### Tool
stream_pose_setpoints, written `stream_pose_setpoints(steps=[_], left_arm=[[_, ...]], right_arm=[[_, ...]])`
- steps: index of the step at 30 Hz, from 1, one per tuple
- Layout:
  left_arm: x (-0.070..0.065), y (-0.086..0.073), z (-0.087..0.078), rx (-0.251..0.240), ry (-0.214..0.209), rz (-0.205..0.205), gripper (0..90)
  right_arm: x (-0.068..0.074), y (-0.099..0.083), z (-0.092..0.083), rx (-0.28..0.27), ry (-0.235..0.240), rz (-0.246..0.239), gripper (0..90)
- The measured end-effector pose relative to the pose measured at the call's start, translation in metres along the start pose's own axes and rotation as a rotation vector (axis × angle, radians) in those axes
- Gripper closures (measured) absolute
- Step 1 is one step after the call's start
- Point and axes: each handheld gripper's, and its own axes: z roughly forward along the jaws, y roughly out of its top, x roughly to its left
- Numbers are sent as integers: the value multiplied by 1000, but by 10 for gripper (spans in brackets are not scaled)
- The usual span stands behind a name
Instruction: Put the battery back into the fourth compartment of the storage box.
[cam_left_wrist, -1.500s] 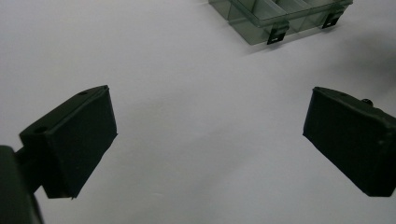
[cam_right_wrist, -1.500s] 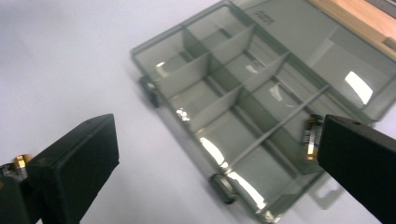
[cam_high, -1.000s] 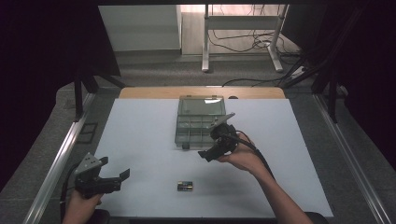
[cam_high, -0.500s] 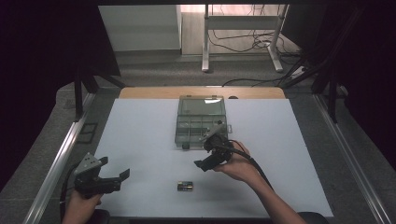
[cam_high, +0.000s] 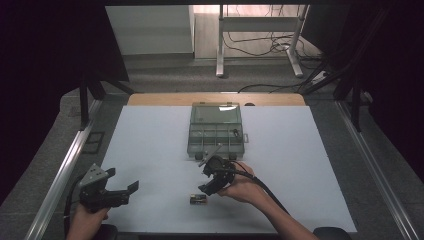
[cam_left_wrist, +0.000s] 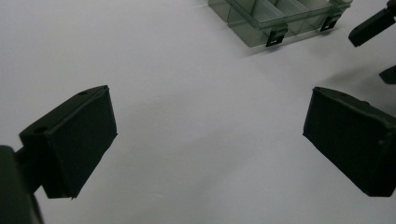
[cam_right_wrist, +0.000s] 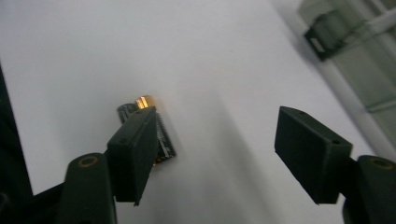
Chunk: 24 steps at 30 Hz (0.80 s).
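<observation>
— Left side? Left hand-held gripper parked low near worktop edge, jaws wide apart, empty; apparently on standby.

— Right? Right hand-held gripper lowered since earlier, jaws just been closing, still apart, nothing gripped. Small dark cylindrical battery with brass cap flat on worktop, beside one jaw. Clear plastic compartment box behind.

The right gripper rises from the bottom of the frame, its 2 black jaws well apart after having just been closing, with bare white table between them. A battery lies left of centre, partly behind the left jaw, its gold end pointing up the frame. A clear box with a black latch sits at upper right.
</observation>
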Motion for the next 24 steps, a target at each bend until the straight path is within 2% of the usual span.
stream_pose_setpoints(steps=[2,4,8,9,10,11,12,18,21,24], left_arm=[[0,0,0,-1,0,-1,33],[0,0,0,-2,-2,-2,33],[1,0,0,-3,-4,-3,33],[1,0,0,-2,-4,-4,33],[1,0,0,-2,-4,-4,33],[1,0,0,-3,-5,-4,33],[1,0,0,-3,-5,-4,33],[1,0,0,-3,-6,-6,33],[1,0,0,-3,-6,-5,33],[1,0,0,-3,-6,-5,33]], right_arm=[[2,1,2,4,4,-10,342],[8,3,7,17,11,-46,399],[12,4,13,31,28,-65,471],[13,5,17,46,48,-77,522],[13,5,17,46,48,-77,522],[14,5,20,53,56,-85,575],[14,5,21,60,64,-82,591],[13,4,30,86,112,-81,657],[14,4,33,98,88,-102,697],[13,3,39,117,83,-111,730]])
